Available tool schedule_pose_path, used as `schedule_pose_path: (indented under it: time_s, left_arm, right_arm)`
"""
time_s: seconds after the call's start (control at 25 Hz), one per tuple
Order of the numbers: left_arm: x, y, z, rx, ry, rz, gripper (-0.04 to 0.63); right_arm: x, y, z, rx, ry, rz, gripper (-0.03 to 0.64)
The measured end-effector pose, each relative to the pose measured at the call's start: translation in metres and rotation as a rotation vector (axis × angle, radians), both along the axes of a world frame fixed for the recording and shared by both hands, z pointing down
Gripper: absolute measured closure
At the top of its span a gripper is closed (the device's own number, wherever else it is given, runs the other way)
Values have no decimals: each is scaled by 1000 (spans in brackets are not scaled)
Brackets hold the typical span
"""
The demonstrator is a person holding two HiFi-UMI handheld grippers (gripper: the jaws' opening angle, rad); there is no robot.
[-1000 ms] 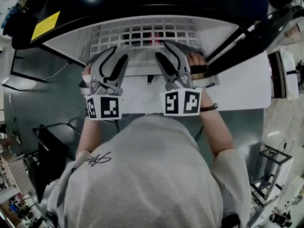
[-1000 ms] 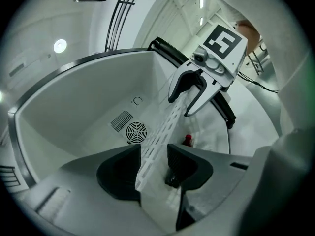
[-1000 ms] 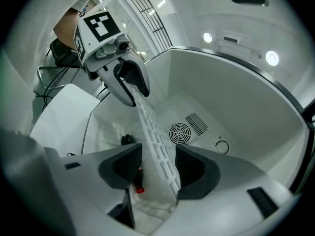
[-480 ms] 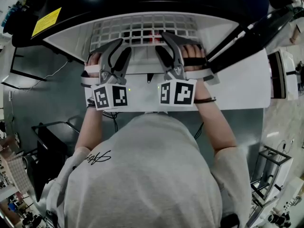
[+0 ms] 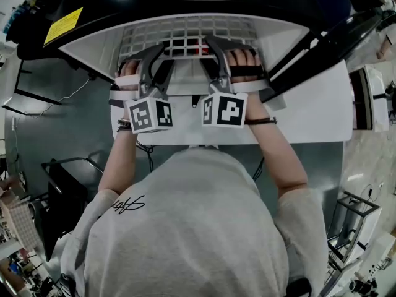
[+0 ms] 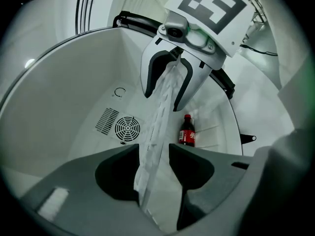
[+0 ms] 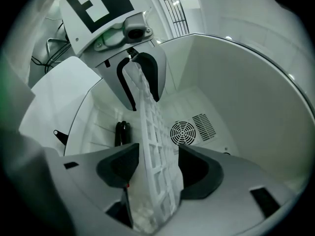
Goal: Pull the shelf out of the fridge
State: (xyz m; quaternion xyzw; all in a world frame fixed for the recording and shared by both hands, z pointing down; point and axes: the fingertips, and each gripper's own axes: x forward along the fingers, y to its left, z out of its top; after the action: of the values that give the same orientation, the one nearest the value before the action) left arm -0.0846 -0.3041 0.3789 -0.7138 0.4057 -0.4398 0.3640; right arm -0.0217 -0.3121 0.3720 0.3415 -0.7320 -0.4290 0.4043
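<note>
A white grid shelf [image 5: 185, 39] lies inside the small fridge, its front edge toward me. My left gripper [image 5: 151, 57] straddles the left part of that edge and my right gripper [image 5: 226, 47] straddles the right part. In the left gripper view the shelf [image 6: 160, 117] runs edge-on between my left gripper's jaws [image 6: 153, 151], with a gap on the right jaw's side. In the right gripper view the shelf [image 7: 150, 117] stands between my right gripper's jaws [image 7: 157, 151], with gaps on both sides. Both grippers' jaws have just been opening and are open.
A cola bottle [image 6: 186, 132] stands deep in the fridge beside the shelf, and a round fan vent [image 6: 127, 129] is on the back wall. The fridge door [image 5: 322, 42] hangs open at the right. A yellow label [image 5: 60, 26] sits on the black fridge top.
Both grippers have moved up the picture toward the fridge and rolled, so their marker cubes sit closer to the shelf's front edge. The shelf has stayed in place.
</note>
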Motion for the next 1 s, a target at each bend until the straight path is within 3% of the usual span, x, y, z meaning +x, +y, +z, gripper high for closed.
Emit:
schedule_pose_path:
  time_s: [0.48,1.0]
  left_arm:
    - [8,-13,1,20,-67,-6,422]
    - [11,-31,-1,22,-43,-40,422]
  right_arm:
    - [-9,-21,3,31,47,15,390]
    - [-17,-34,8,36,58,15,390]
